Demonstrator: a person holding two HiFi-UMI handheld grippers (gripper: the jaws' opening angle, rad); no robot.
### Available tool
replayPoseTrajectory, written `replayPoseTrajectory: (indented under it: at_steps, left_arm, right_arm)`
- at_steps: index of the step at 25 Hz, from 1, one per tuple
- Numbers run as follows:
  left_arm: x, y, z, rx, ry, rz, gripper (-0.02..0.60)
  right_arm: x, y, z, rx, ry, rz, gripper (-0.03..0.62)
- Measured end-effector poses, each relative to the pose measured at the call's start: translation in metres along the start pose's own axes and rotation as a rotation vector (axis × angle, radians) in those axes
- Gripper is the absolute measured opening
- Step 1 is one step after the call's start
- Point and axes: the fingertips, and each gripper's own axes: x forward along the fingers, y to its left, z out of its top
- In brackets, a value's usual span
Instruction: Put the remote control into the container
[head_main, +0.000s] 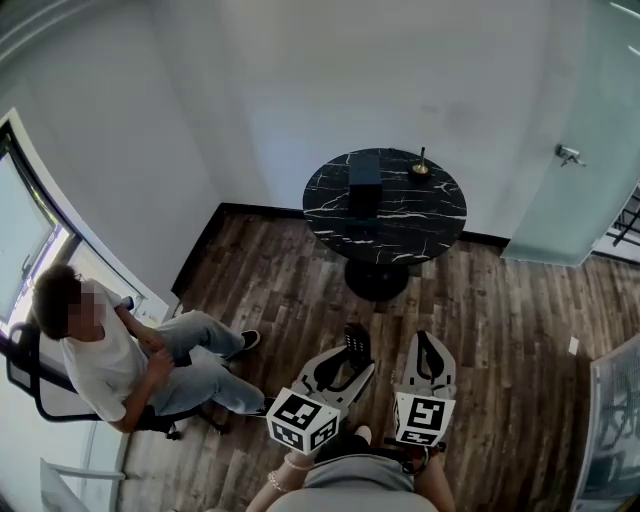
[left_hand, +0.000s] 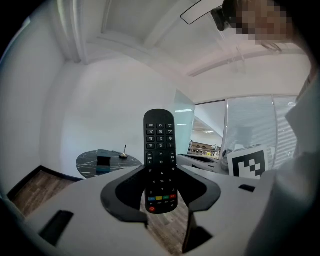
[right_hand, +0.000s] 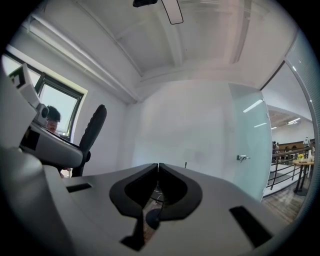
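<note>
Gripping the remote control (left_hand: 160, 145), left gripper (left_hand: 161, 170) faces the table (left_hand: 85, 163) and container (left_hand: 104, 160); right gripper (right_hand: 158, 165) closed, empty

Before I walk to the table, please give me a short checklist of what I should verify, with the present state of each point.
1. Grip on the remote control: ok, it stands upright, clamped between the jaws of the left gripper.
2. The right gripper is free: ok, jaws together, nothing between them.
3. The container is in sight: ok, it stands on the round table ahead.
4. The container is open on top: cannot tell from here.
5. The seated person is out of the way: ok, off to the left of the line to the table.
</note>
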Motion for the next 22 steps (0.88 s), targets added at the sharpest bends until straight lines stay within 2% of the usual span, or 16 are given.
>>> replayPoseTrajectory:
  at_steps: [9, 22]
  left_arm:
    - [0.018, 0.033, 0.008, 0.000, -0.005, 0.010, 0.198]
    - [0.077, 0.110, 0.035, 0.027, 0.031, -0.096, 0.198]
  right_arm:
    - [0.032, 0.000, 0.002, 0.019, -0.017, -0.007, 0.014]
    - [0.124, 0.014, 0.005, 0.011, 0.003, -0.070, 0.014]
